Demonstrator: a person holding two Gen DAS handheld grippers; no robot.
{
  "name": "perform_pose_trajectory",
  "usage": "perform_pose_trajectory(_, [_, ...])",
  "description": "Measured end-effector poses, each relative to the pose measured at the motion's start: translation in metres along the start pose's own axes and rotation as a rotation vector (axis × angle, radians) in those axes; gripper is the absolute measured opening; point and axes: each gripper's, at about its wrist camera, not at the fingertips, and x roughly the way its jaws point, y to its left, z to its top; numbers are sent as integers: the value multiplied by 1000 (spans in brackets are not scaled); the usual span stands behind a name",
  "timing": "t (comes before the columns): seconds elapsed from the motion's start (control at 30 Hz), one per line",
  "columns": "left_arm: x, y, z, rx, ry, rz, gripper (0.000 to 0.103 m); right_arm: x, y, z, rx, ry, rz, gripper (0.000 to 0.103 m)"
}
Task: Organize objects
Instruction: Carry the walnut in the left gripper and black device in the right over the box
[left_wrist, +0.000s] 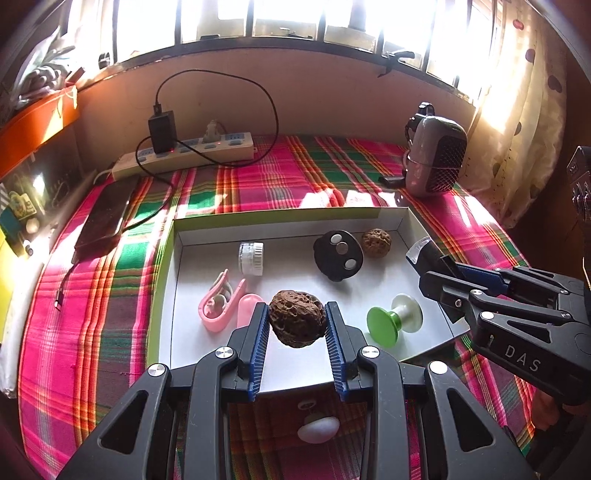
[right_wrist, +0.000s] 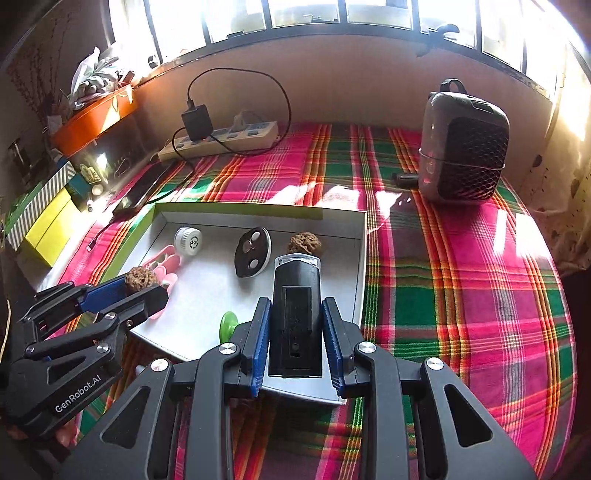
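Two claws hover over a white tray (left_wrist: 177, 295): the left claw (left_wrist: 296, 321) grips one of two walnuts (left_wrist: 297, 323), the right claw (right_wrist: 295, 325) a black lighter (right_wrist: 295, 314). The second walnut (left_wrist: 376, 242) sits in the tray's far corner.

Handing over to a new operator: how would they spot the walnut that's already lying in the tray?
Find the shallow white tray on the plaid cloth. In its far right corner, beside the black disc with three silver buttons, lies a walnut. Unlike the walnut in the left gripper, nothing holds it.
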Motion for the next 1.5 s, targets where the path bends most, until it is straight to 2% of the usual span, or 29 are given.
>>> perform_pose_trajectory(0.7, [29,-4,8,15,37,1,28,34,-6,12,-9,68,6,29])
perform_pose_trajectory(1.5, [43,-8,7,29,71,6,28,48,0,17,-46,101,14,29])
